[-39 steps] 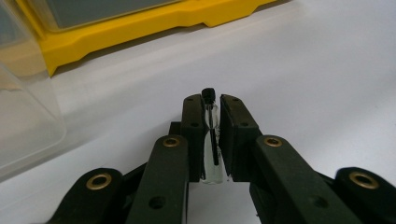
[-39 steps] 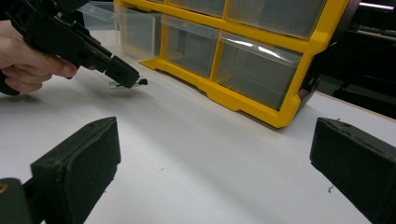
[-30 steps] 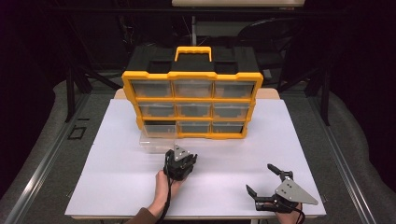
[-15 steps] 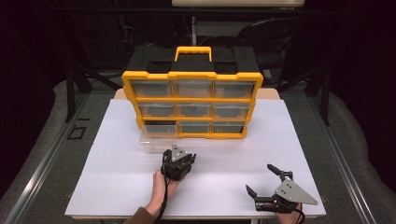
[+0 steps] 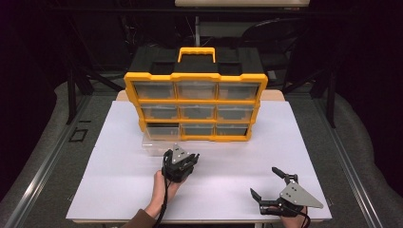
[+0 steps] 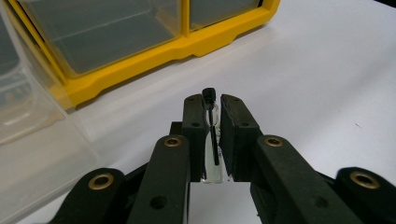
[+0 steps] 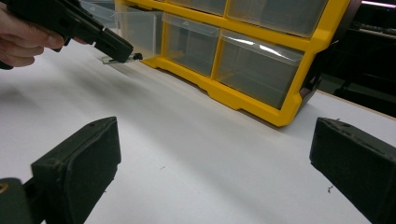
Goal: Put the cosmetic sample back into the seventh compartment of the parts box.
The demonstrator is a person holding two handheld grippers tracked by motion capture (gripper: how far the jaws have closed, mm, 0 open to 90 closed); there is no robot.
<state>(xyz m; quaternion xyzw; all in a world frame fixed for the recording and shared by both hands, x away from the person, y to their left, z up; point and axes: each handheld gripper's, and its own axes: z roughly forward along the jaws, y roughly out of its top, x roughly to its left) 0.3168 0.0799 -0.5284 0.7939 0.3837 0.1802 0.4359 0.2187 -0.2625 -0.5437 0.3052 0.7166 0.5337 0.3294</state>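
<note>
A small clear glass vial with a black cap (image 6: 212,140) is pinched in the left gripper (image 5: 179,160), just in front of the yellow-framed drawer organizer (image 5: 196,105), near its pulled-out clear plastic drawer (image 5: 159,145). The right gripper (image 5: 271,186) is spread wide near the white table's front edge (image 5: 199,219), well clear of the organizer.

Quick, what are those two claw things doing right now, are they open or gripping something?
Left gripper: closed on a small clear vial with a black cap.
Right gripper: open wide, holding nothing, low over the white table.
</note>
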